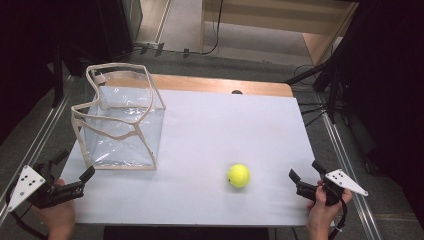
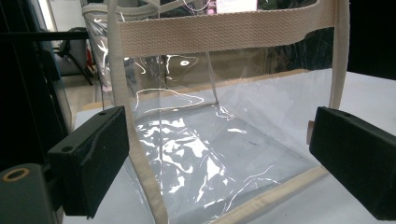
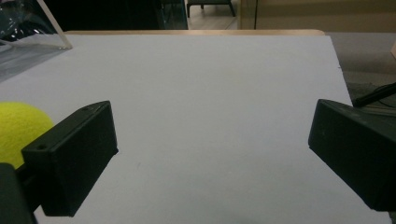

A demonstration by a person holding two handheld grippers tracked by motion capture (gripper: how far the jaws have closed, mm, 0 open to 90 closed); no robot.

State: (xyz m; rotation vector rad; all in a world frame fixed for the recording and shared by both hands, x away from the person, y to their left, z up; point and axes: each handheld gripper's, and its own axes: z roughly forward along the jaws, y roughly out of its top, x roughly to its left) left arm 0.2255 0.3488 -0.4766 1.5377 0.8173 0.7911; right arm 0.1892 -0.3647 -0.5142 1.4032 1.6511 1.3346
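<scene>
A yellow tennis ball point(image 1: 239, 175) lies on the white sheet point(image 1: 220, 130), toward the front right. A clear plastic bag point(image 1: 120, 120) with cream webbing trim stands upright and open-topped at the left. My left gripper point(image 1: 74, 166) is at the front left corner, open, just short of the bag's near bottom corner. In the left gripper view the bag point(image 2: 210, 140) stands between and beyond the open jaws, untouched. My right gripper point(image 1: 305, 173) is open near the front right, to the right of the ball. In the right gripper view the ball point(image 3: 18, 126) peeks out behind the left-hand jaw.
The white sheet covers a wooden tabletop point(image 1: 220, 84) whose bare strip shows at the back. Metal rails point(image 1: 345, 150) run along both sides. Black stands and cables point(image 1: 320, 80) crowd the far right. Bare sheet lies between the ball and the bag.
</scene>
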